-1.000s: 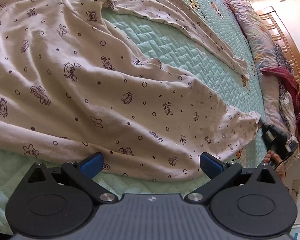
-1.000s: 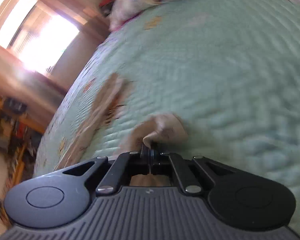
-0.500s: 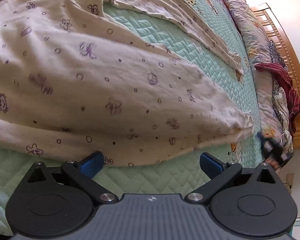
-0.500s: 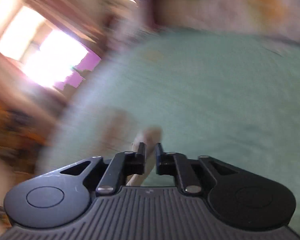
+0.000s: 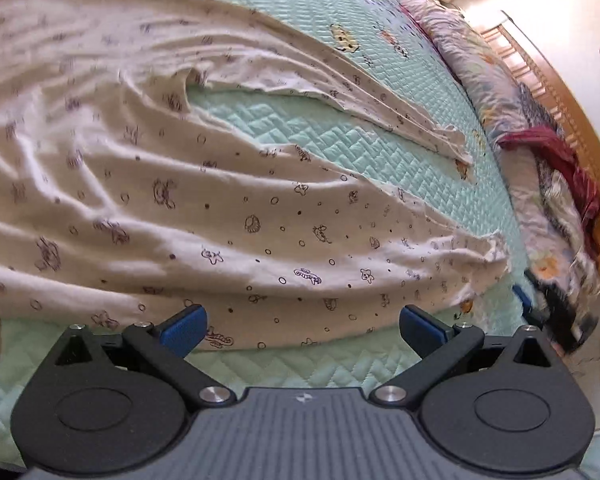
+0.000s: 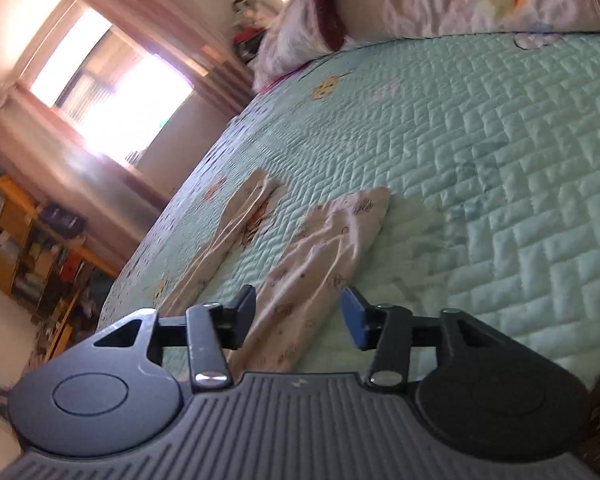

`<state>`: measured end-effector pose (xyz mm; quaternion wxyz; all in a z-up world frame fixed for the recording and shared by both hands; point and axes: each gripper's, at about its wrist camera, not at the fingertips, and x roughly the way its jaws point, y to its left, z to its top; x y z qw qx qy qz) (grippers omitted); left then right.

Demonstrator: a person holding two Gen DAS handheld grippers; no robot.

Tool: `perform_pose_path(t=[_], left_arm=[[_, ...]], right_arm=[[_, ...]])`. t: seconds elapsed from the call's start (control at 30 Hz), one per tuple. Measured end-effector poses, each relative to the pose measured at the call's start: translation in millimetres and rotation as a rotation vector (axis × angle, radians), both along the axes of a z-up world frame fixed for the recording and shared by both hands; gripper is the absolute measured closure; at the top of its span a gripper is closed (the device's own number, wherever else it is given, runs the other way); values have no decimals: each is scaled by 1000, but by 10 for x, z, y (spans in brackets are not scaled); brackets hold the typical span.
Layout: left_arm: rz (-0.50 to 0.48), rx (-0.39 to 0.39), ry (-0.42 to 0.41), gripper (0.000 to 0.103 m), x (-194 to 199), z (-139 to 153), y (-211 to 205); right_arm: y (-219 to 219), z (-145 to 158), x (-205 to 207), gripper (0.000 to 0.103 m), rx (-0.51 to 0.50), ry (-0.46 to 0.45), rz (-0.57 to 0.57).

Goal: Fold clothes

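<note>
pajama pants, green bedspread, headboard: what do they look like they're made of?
Pajama pants: thin, soft matte fabric, likely cotton knit; it drapes in fine wrinkles, with printed purple doodles.
Green bedspread: quilted padded textile with a slight sheen; stitched zigzag blocks puff up.
Headboard: looks like varnished wood, orange-brown with slats, though partly hidden by bedding.

Before me the cream pyjama trousers (image 5: 228,216), printed all over with small dark sea creatures and rings, lie spread and wrinkled across the green quilted bed, their two legs splayed apart in a V, the cuffs pointing toward the pillows, neither yet folded
</note>
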<state>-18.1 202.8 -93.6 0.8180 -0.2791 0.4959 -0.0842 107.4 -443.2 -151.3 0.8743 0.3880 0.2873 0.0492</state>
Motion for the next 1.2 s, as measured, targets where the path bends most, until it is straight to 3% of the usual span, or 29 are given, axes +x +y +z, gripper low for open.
perform_pose_path(t=[0.17, 0.23, 0.37, 0.4, 0.43, 0.67, 0.73, 0.8, 0.9, 0.93, 1.1, 1.2], left_arm=[[-4, 10, 18, 1, -36, 6, 22], [10, -6, 27, 1, -45, -22, 53], [13, -14, 43, 1, -34, -71, 83], [17, -11, 46, 1, -37, -78, 97], [22, -7, 49, 1, -39, -84, 110], [-1, 32, 24, 1, -183, -49, 215], [12, 21, 17, 1, -229, -67, 263], [56, 10, -1, 1, -305, -72, 349], [150, -7, -38, 1, -451, -56, 527], [182, -12, -50, 1, -499, -51, 586], [338, -39, -112, 1, -742, -25, 883], [495, -163, -113, 1, -941, -186, 1164]], right_arm=[[3, -132, 329, 53, 17, 84, -80], [-22, -188, 414, 52, 31, 90, -144], [9, -223, 521, 53, 19, 64, -144], [19, -224, 541, 63, 14, 57, -121], [28, -228, 568, 100, 14, 55, -96], [-94, 120, 180, 100, 15, 22, -136], [-58, 126, 191, 94, -87, 62, -135], [-83, 85, 172, 91, -98, 66, -160], [-139, 24, 72, 53, -63, 49, -226], [-144, 29, 1, 50, -59, 37, -252], [-75, 92, -416, 50, -18, -46, -294], [139, 198, -612, 50, -24, -89, -220]])
